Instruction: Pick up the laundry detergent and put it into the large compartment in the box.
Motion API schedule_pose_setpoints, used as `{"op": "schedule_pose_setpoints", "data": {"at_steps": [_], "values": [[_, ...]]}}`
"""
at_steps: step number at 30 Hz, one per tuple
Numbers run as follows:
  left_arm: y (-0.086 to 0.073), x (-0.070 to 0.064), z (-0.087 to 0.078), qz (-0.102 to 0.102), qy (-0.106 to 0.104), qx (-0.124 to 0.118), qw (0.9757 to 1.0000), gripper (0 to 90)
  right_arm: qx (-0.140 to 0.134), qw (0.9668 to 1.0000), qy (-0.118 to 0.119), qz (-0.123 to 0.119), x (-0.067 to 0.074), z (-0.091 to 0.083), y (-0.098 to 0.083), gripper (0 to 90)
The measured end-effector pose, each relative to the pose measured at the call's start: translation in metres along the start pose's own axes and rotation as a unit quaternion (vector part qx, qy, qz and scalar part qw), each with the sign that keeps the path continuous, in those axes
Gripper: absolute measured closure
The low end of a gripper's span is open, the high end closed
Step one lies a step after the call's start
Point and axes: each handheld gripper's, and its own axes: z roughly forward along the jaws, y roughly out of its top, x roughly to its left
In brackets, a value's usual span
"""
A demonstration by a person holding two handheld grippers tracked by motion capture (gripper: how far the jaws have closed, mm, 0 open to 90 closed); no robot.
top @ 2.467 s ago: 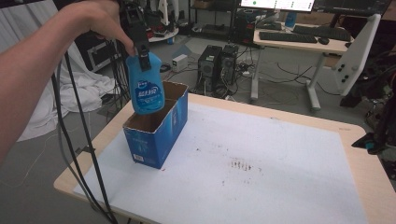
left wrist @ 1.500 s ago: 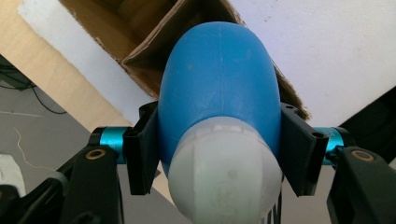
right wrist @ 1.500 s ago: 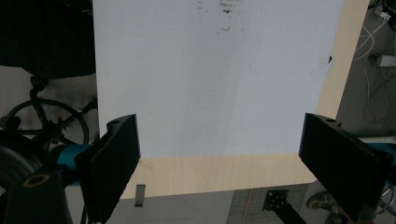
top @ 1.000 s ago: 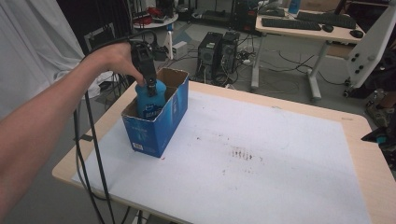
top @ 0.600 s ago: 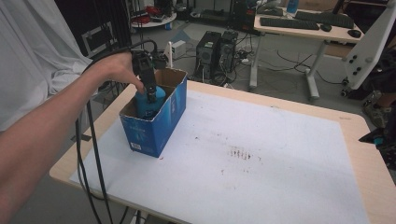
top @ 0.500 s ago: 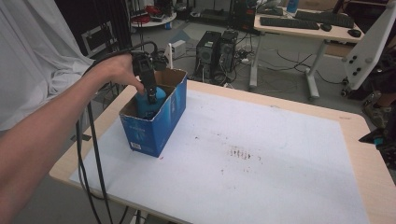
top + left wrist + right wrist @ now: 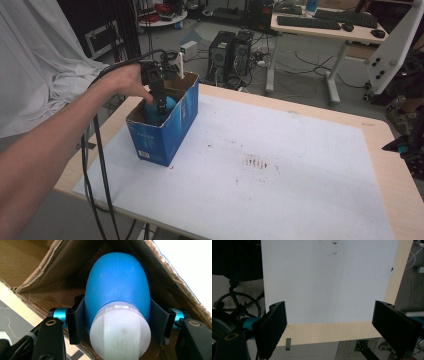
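You are working over a table (image 7: pixel 380 150) covered by a white mat (image 7: pixel 280 180), and the blue box (image 7: pixel 165 135) is sitting near the mat's left edge, close to the table's side. That is the first risk: if you are pushing sideways while lowering, the box is light cardboard and may slide or tip toward that edge.

Inside the box, the blue bottle (image 7: pixel 117 287) is hanging from your left gripper (image 7: pixel 161 106), whose jaws are clamped on it just below the white cap (image 7: pixel 120 332). The bottle is sitting close to the cardboard wall (image 7: pixel 172 285) and to a loose flap (image 7: pixel 47 267); if you are drifting, its shoulder may catch there and twist in the pads.

You are holding a smooth, rounded shoulder, so the grip may be slipping if the bottle is heavy. I cannot tell whether its base is touching the box floor, since the bottle is hiding it; letting go early would drop it and could topple it against the wall.

Your right gripper (image 7: pixel 329 322) is waiting at the table's near edge with jaws wide apart, holding nothing, so nothing is steadying the box.
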Motion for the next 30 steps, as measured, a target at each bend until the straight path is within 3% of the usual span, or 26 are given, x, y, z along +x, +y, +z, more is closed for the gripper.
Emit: {"op": "schedule_pose_setpoints", "data": {"at_steps": [30], "values": [[0.0010,0.0011,0.0002,-0.005,0.000,0.003,1.0000,37.4,-0.001,1.0000,0.004,-0.007,-0.0003,0.0015,0.0044,11.7]]}}
